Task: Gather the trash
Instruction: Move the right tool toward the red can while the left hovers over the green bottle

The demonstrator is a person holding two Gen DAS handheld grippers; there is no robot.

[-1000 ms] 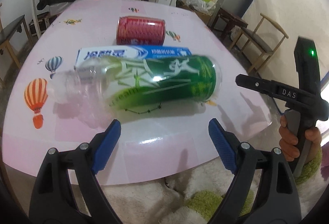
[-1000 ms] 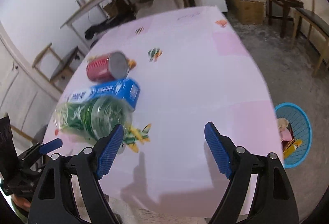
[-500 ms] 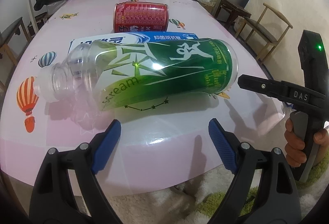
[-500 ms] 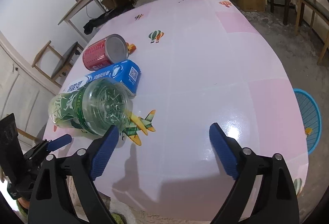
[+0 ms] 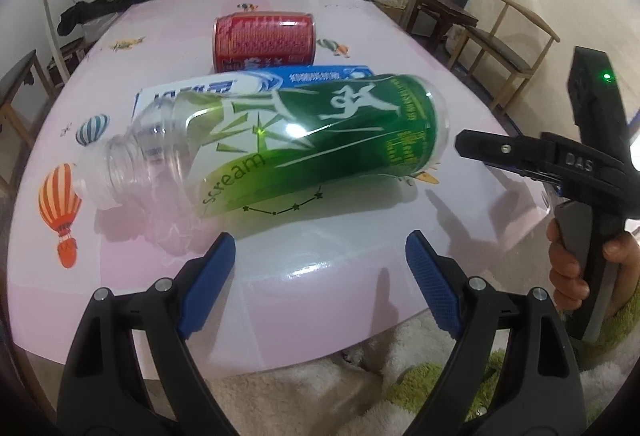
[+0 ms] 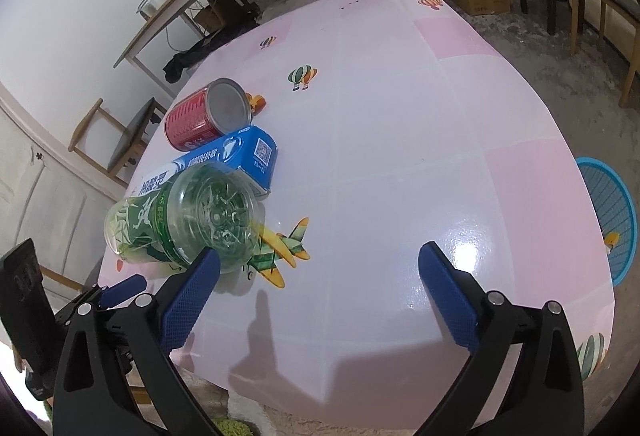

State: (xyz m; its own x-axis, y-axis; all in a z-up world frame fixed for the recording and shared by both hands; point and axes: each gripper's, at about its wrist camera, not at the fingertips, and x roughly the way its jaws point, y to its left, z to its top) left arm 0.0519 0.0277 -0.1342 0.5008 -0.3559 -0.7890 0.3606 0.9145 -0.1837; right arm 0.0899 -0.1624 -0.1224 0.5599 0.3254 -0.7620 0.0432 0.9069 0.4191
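A clear plastic bottle (image 5: 304, 144) with a green label lies on its side on the pink table (image 5: 320, 256), neck to the left. Behind it lie a blue toothpaste box (image 5: 320, 74) and a red can (image 5: 264, 40) on its side. My left gripper (image 5: 320, 276) is open at the table's front edge, just short of the bottle. In the right wrist view my right gripper (image 6: 320, 276) is opening wide over bare table, nothing between its fingers. The bottle's base (image 6: 212, 216) sits just beyond its left finger, with the box (image 6: 240, 156) and can (image 6: 200, 116) behind.
A blue basket (image 6: 612, 220) holding scraps stands on the floor off the table's right edge. A hand (image 5: 568, 276) holds the right gripper beside the table's near right corner. Wooden chairs (image 5: 516, 48), a shelf table and boxes stand behind. A fluffy rug lies below the front edge.
The bottle, blurred a second ago, now lies still and looms larger in both views. The right gripper's jaws have spread wider. Both views have rolled slightly.
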